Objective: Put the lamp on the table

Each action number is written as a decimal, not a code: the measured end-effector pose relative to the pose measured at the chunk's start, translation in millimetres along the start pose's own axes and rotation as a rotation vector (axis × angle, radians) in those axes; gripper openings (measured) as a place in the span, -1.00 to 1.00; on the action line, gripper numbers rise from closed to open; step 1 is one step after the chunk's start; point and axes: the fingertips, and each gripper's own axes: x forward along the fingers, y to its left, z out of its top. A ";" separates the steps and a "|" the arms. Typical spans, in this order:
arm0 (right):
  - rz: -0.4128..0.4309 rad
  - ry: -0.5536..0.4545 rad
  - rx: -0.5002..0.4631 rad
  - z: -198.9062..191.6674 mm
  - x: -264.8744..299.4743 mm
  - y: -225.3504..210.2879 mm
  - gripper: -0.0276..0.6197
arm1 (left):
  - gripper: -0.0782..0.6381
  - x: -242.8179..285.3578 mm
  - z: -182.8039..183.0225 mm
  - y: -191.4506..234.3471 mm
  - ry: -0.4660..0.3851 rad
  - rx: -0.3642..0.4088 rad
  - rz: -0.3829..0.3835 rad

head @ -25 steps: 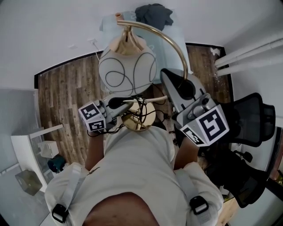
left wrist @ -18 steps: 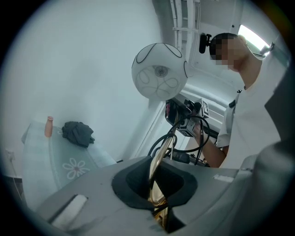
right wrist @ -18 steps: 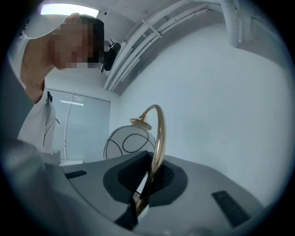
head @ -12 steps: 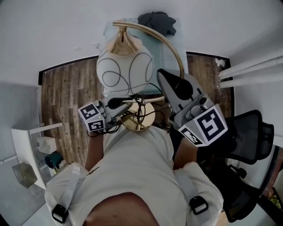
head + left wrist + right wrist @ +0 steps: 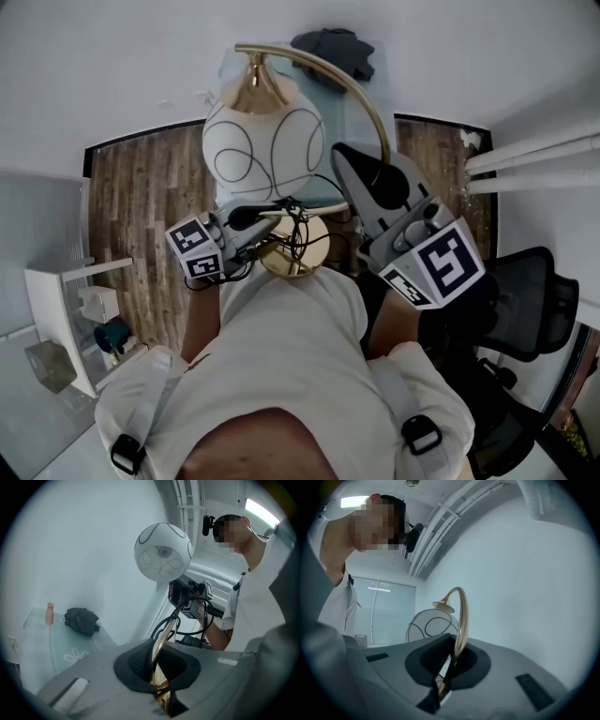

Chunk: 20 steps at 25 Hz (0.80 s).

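plainly, both claws are clamped on the lamp [image 5: 267, 141], which hangs in the air in front of the person's chest, over the wooden floor [image 5: 141, 206] and not set on anything. the left gripper [image 5: 157, 667] has its jaws nearly together on the thin brass stem low down, close to the round brass base [image 5: 295, 246], where a black cord [image 5: 302, 223] loops around. the right gripper [image 5: 450, 663] has its jaws pinched tight on the curved brass arm higher up. that arm arcs over to a brass cap and a white globe shade drawn with thin black loops.

the pale glass table [image 5: 354, 98] lies just past the shade in the head view; a faint flower pattern shows on its top in the left gripper view, and a dark bundle of cloth [image 5: 333, 45] lies at its far end.

as for print, each gripper carries a cube with bold black-and-white square markers [image 5: 436, 267], patterns rather than letters. a black office chair [image 5: 525, 281] stands at the right, a white shelf [image 5: 66, 309] at the left.
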 end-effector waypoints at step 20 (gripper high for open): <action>-0.036 0.025 -0.018 -12.9 78.1 -69.9 -0.91 | -0.74 18.7 36.1 100.7 0.010 0.004 -0.033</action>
